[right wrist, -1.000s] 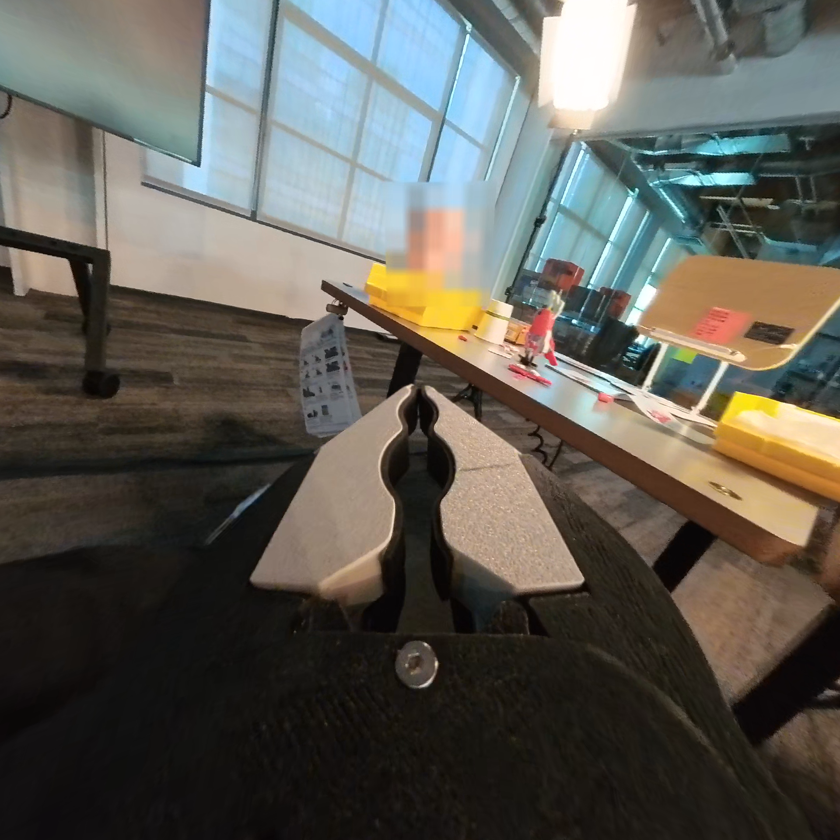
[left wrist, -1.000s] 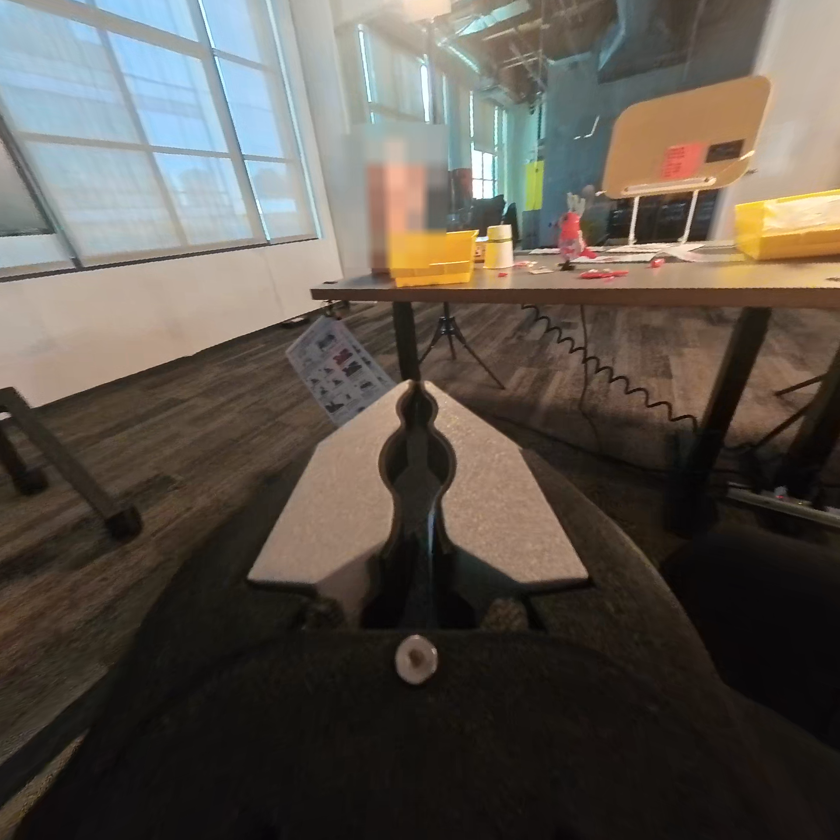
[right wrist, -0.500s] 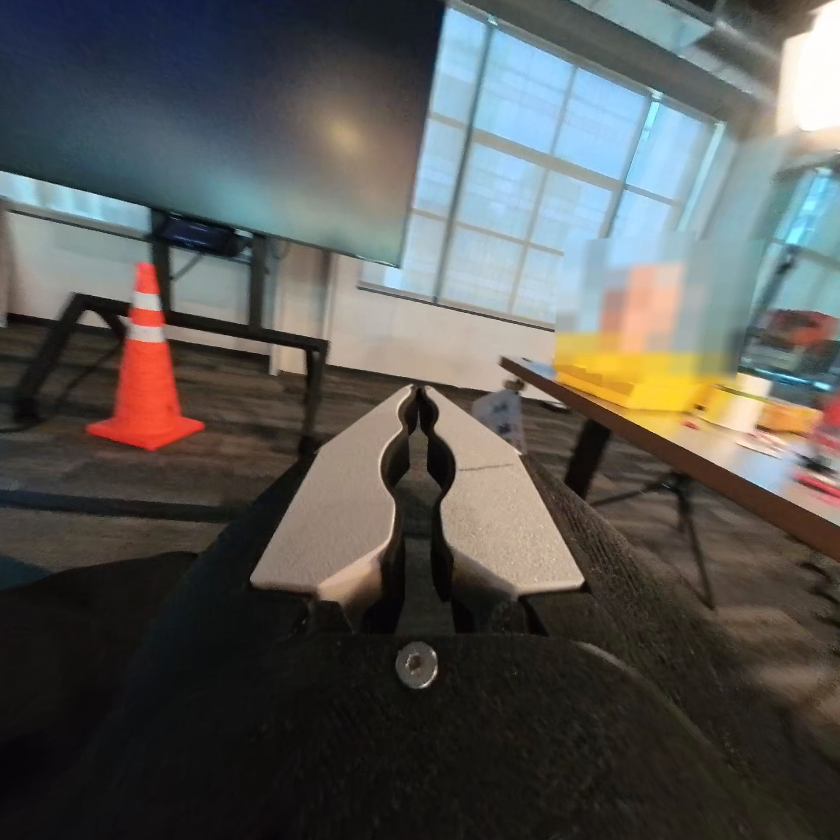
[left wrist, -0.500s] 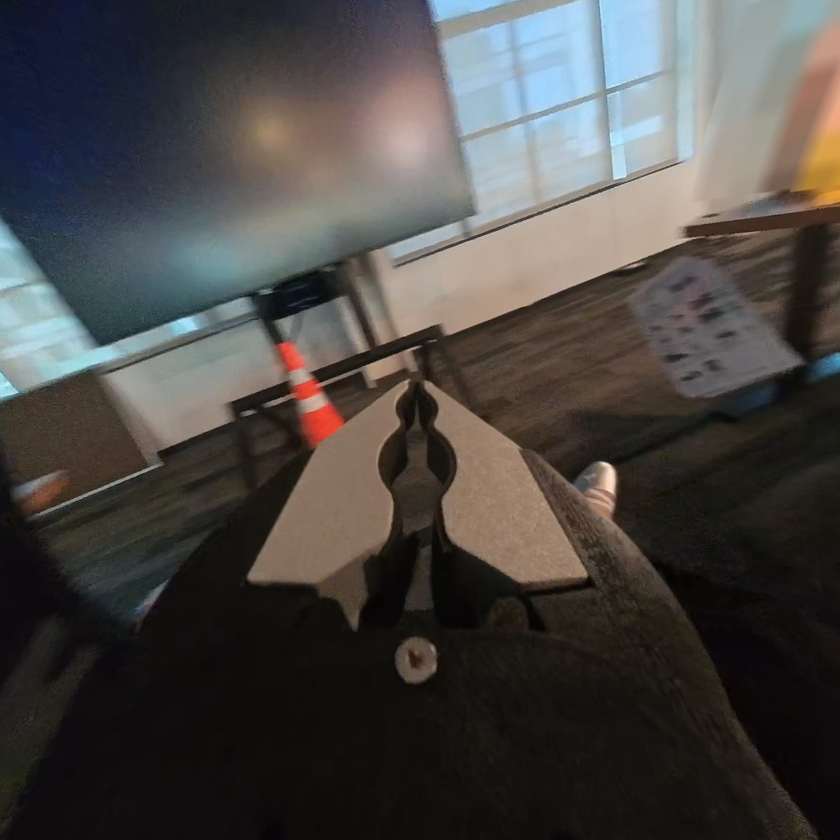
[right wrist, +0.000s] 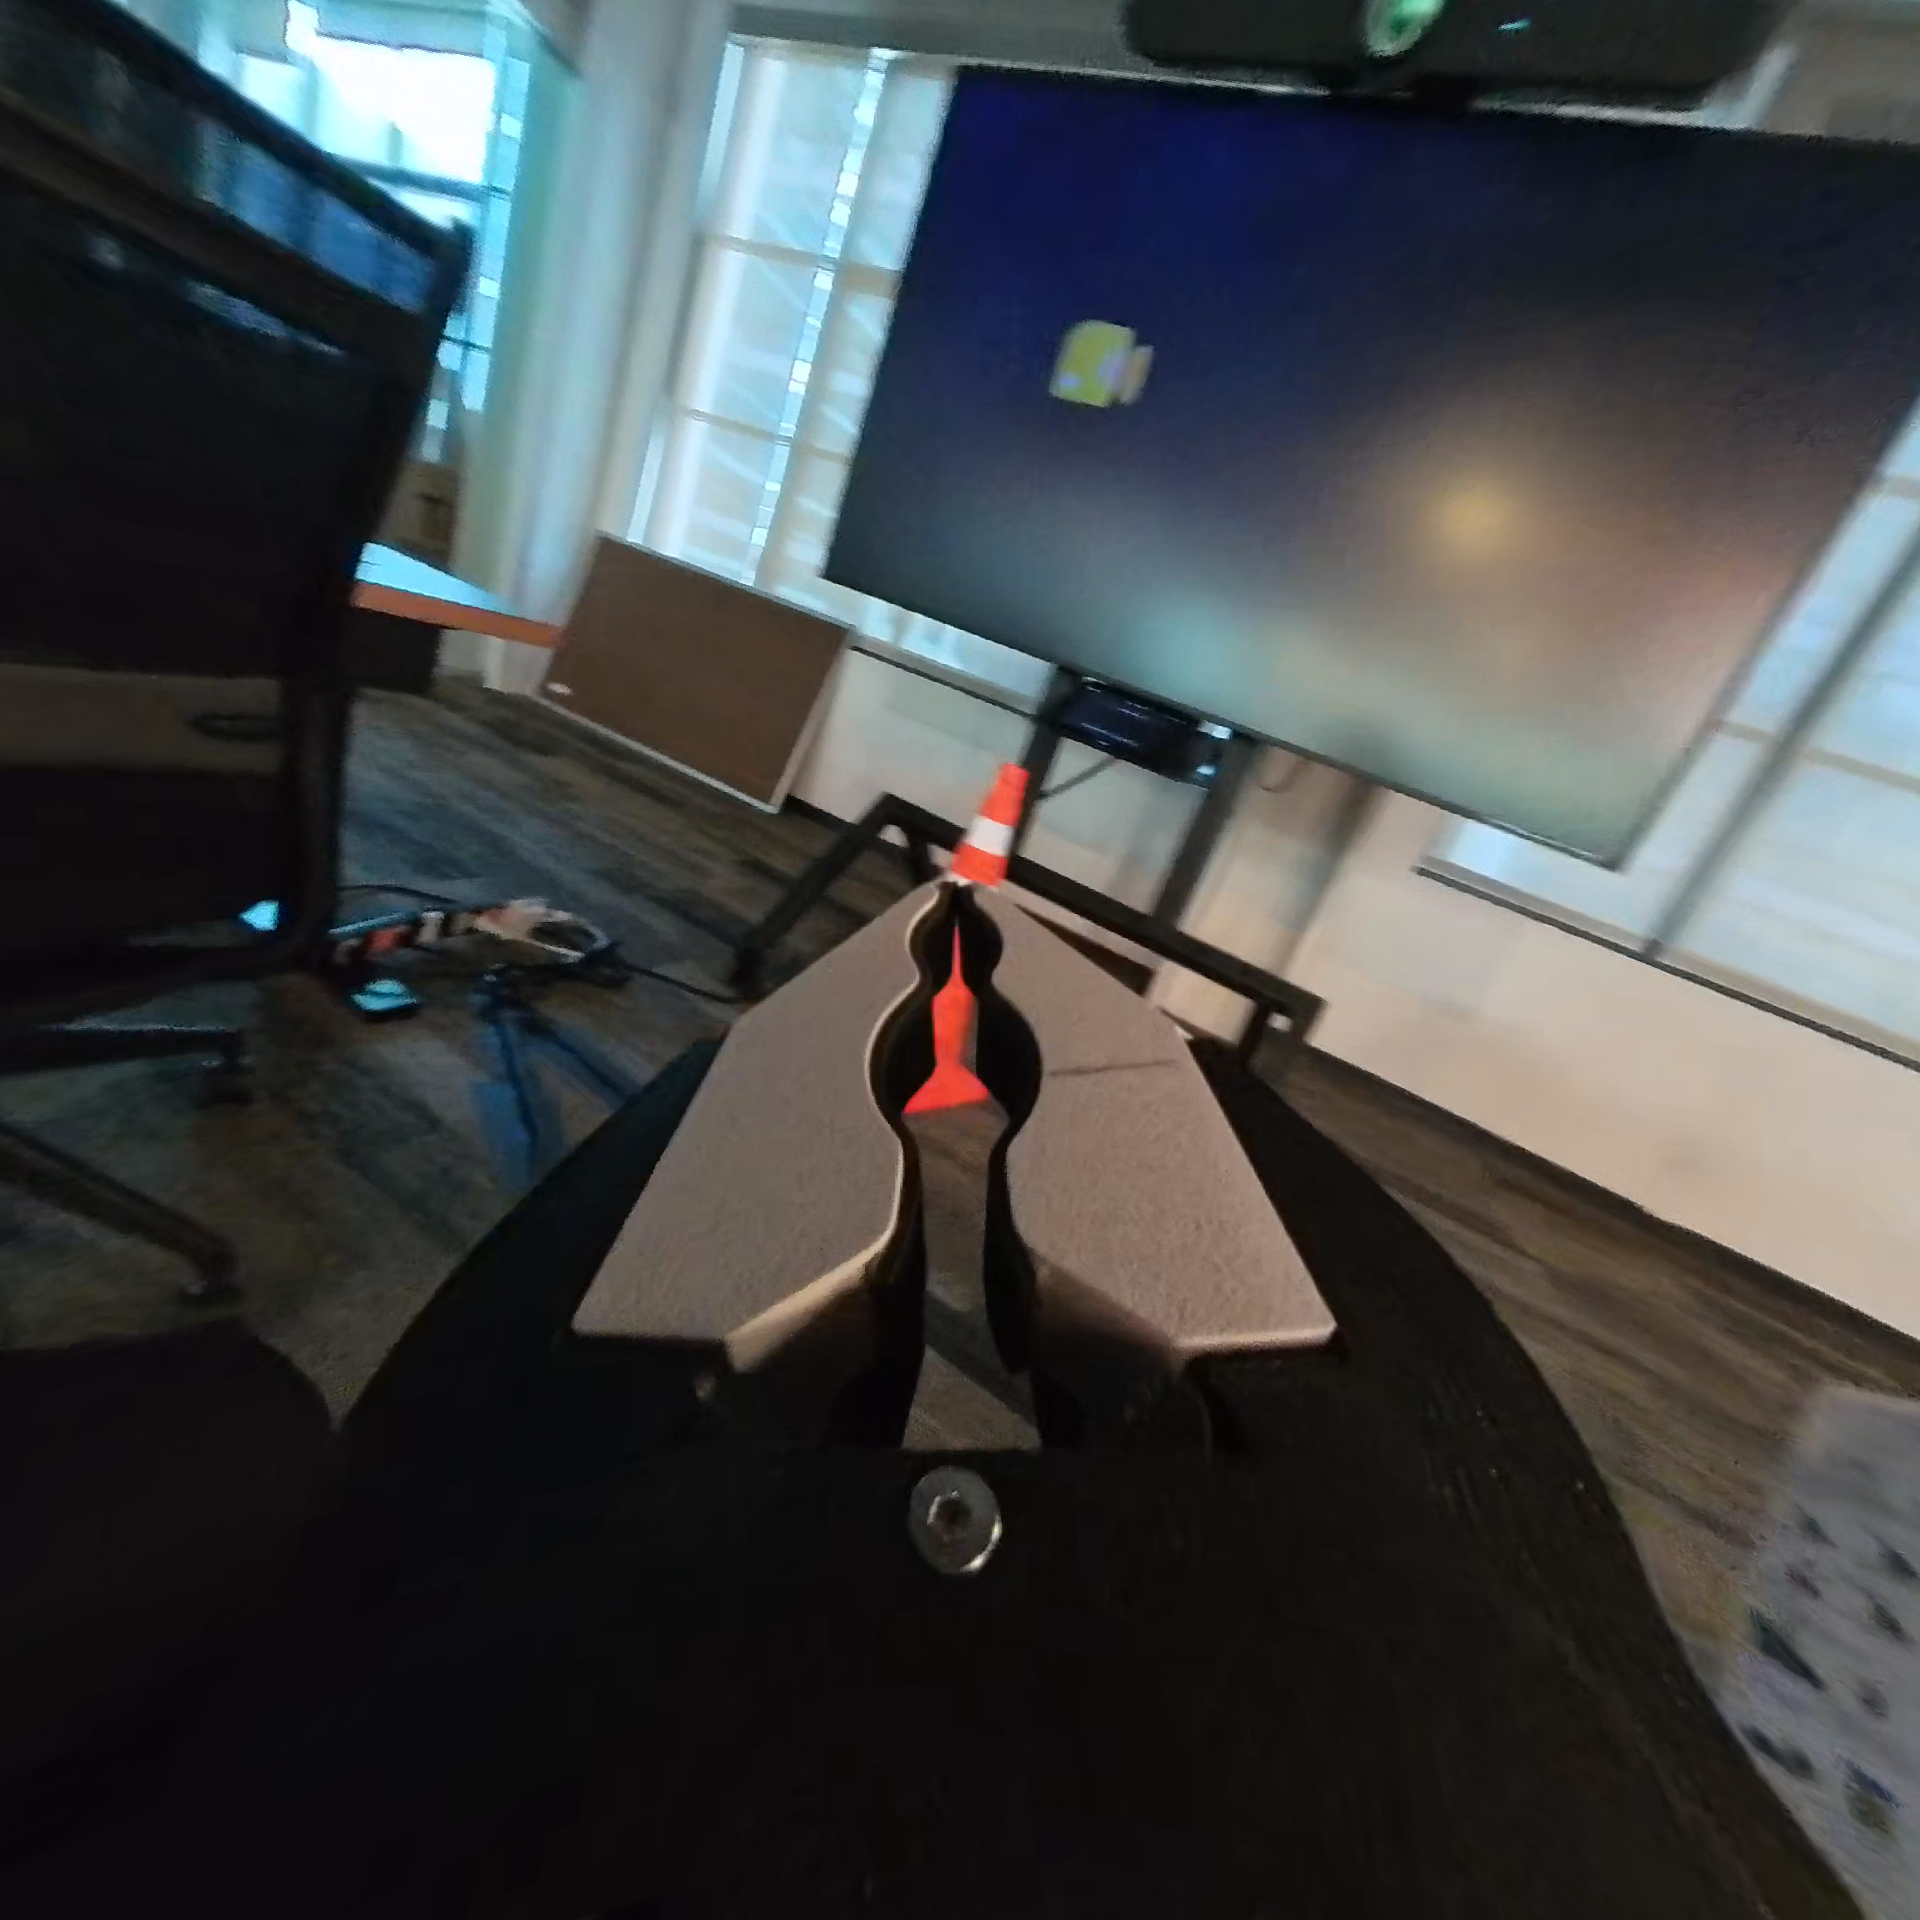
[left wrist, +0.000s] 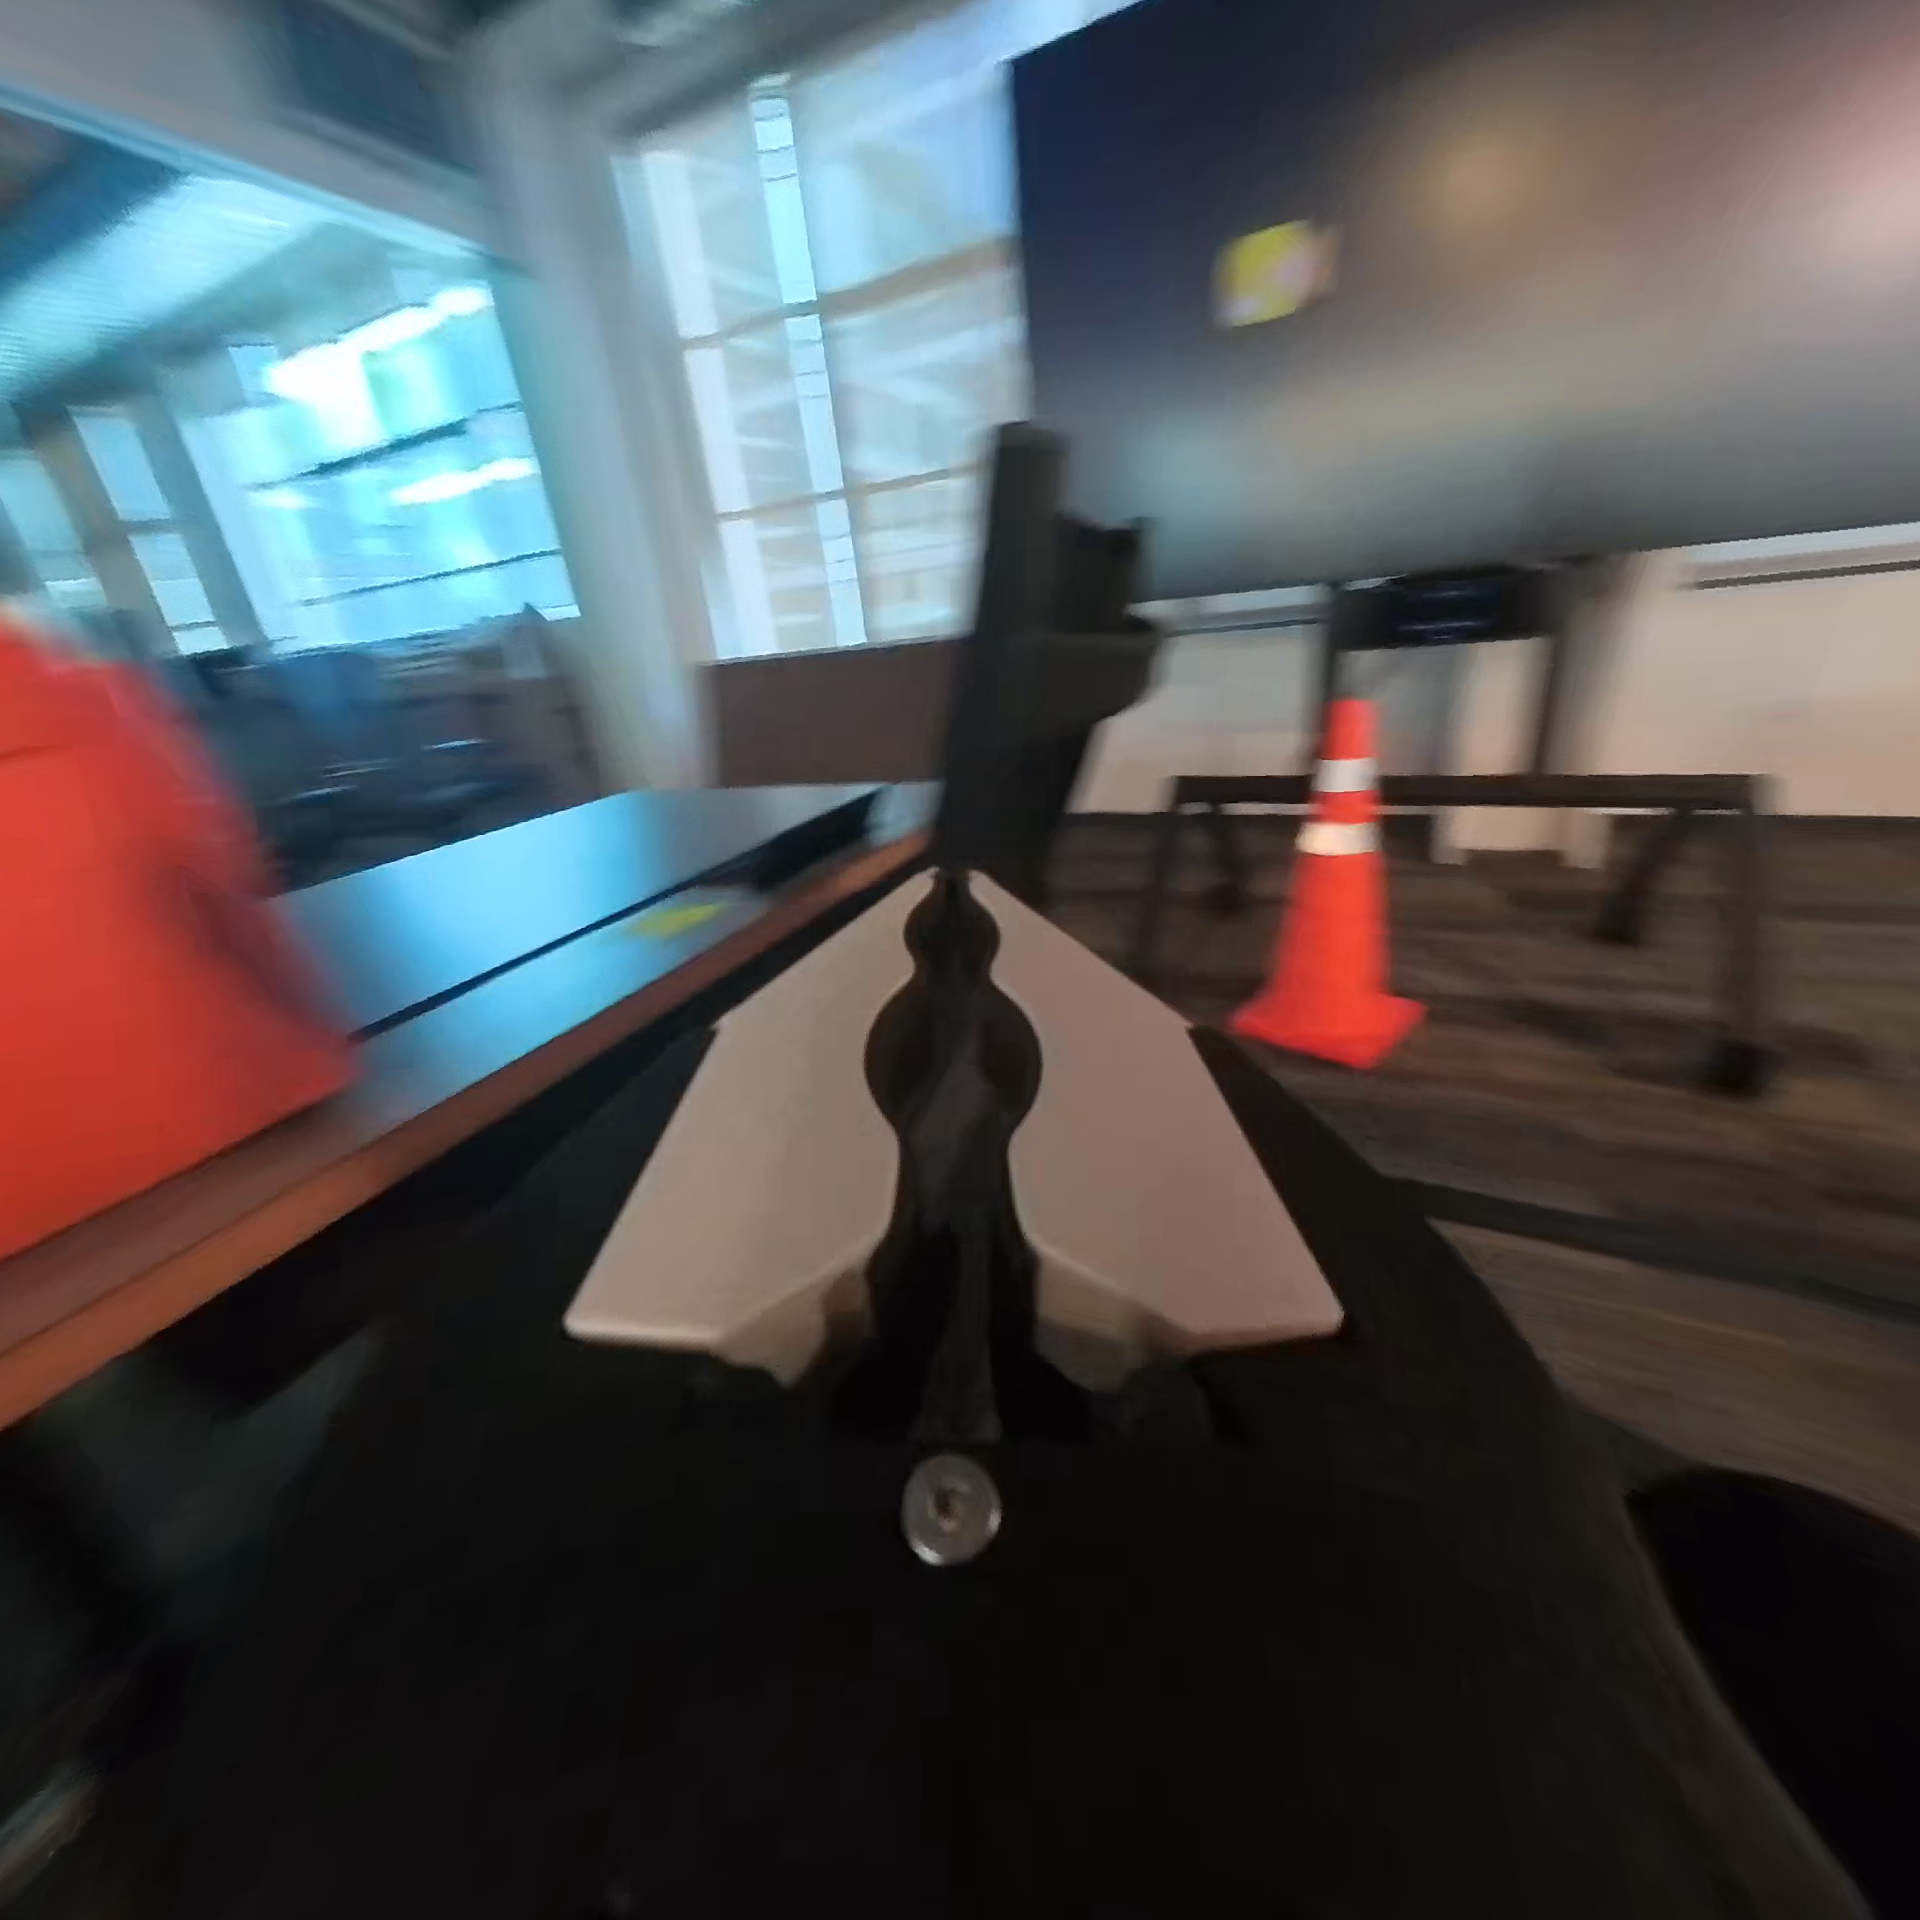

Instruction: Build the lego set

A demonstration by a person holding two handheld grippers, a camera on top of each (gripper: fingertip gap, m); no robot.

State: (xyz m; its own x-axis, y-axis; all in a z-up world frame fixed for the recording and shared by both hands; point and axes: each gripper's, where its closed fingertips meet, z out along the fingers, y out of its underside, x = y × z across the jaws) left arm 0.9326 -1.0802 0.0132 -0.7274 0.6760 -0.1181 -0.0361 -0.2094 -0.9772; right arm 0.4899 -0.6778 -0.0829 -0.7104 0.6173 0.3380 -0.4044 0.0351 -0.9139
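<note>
My left gripper (left wrist: 953, 879) is shut with nothing between its grey fingers (left wrist: 790, 1122). It is held in the air beside a dark table (left wrist: 499, 935) at the left, and a black stand (left wrist: 1023, 707) rises just beyond its tips. My right gripper (right wrist: 956, 885) is also shut and holds nothing. It points across the floor at a far orange traffic cone (right wrist: 992, 831), which also shows through the slot between the fingers. The left wrist view is blurred.
A large dark screen (right wrist: 1403, 436) on a black stand fills the back; it also shows in the left wrist view (left wrist: 1507, 312). The cone (left wrist: 1330, 904) stands on the carpet. An orange shape (left wrist: 114, 935) sits on the table. A black mesh chair (right wrist: 177, 520) and cables (right wrist: 488, 935) lie left.
Both grippers have swung left, away from the table with the yellow bins, past the screen toward the cone. Both stayed shut and empty throughout.
</note>
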